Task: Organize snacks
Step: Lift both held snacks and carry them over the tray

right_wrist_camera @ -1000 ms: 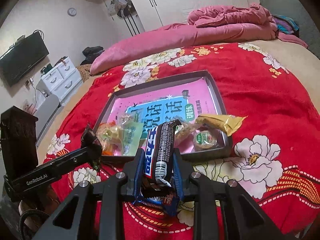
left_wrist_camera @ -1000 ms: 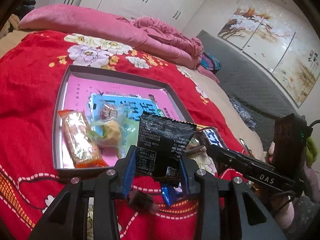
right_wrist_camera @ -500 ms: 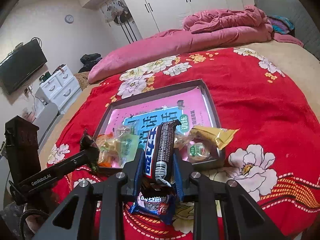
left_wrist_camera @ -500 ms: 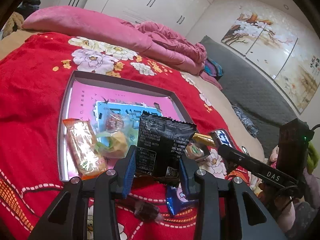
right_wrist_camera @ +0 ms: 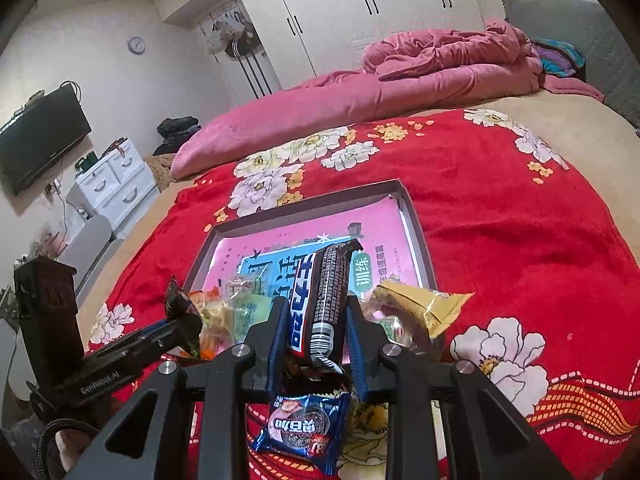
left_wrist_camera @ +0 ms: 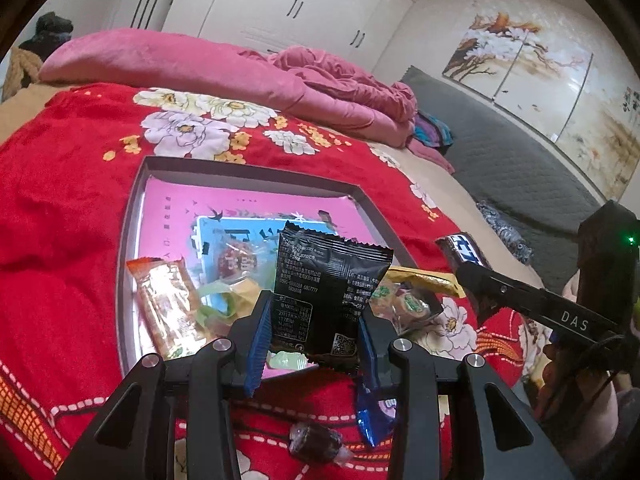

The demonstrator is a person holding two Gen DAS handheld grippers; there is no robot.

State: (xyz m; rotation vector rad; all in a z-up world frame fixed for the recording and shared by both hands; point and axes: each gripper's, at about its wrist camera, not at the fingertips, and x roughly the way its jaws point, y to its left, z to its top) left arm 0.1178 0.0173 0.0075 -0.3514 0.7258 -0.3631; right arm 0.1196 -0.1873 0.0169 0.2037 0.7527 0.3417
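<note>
The left black plastic two-finger gripper [left_wrist_camera: 314,338] and the right one [right_wrist_camera: 318,330] carry blue ribbed pads [left_wrist_camera: 258,340], silver round screws [left_wrist_camera: 222,345] behind them, white "DAS" and "GenRobot.AI" lettering.

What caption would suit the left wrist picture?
Left gripper holds a black snack packet over the tray on a red bedspread.

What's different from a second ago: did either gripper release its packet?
No release. The left hand-held gripper has stayed shut on the black snack packet, the right hand-held gripper on the cookie bar. Both have risen and eased forward over the tray. The blue cookie pack and dark wrapped candy still lie on the red blanket; the tray's snacks are unmoved.
</note>
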